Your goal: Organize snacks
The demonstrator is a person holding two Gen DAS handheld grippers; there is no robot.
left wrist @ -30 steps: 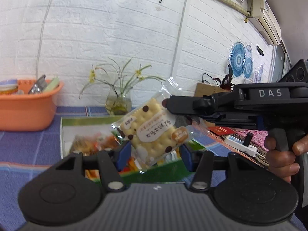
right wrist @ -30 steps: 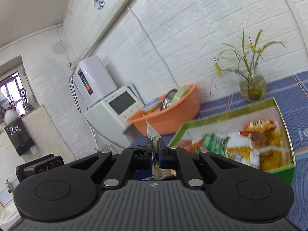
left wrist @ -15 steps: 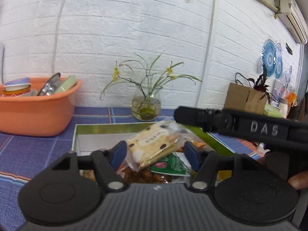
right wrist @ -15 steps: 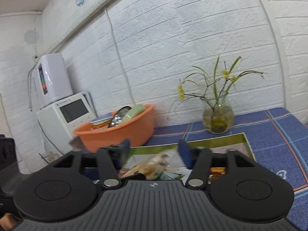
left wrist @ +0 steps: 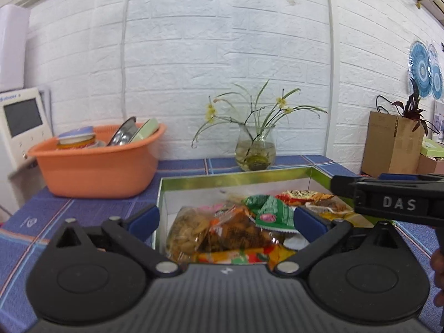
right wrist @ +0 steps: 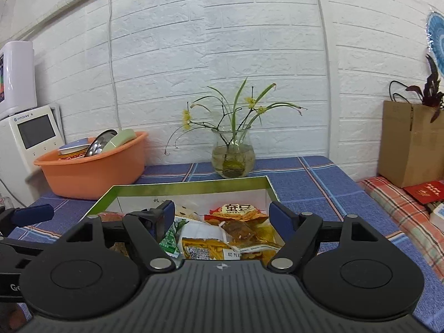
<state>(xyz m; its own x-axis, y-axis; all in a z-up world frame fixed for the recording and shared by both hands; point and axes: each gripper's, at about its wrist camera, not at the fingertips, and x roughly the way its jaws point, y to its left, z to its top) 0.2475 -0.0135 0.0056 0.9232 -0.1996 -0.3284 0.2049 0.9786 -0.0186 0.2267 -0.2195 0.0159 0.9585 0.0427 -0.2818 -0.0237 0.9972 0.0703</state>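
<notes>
The snacks (left wrist: 238, 227) lie in a heap inside the green box (left wrist: 236, 179), which sits on the blue checked worktop (right wrist: 310, 174). They are small bags, so they are likely light, soft and crinkly. The shiny wrappers look slippery, and chips inside could break if squeezed hard. A good place to take hold would be a flat sealed edge or a corner of a bag, like the green packet (left wrist: 270, 212) lying on top.

The left gripper (left wrist: 226, 219) hangs just over the heap. Its jaws are opening and nothing is pinched between them. The right gripper (right wrist: 222, 216) hangs over the same box with its jaws wide apart, and it holds nothing too. A yellow bag (right wrist: 205, 247) and a red-topped bag (right wrist: 237, 209) lie below it.

The two grippers are close together over one box, so they could bump. The box walls may get in the way of a low reach. Behind the box stand a glass vase (right wrist: 233, 158) with flowers, which could tip, and an orange tub (right wrist: 91, 166) full of dishes. A cardboard box (right wrist: 410, 144) stands off to the right.
</notes>
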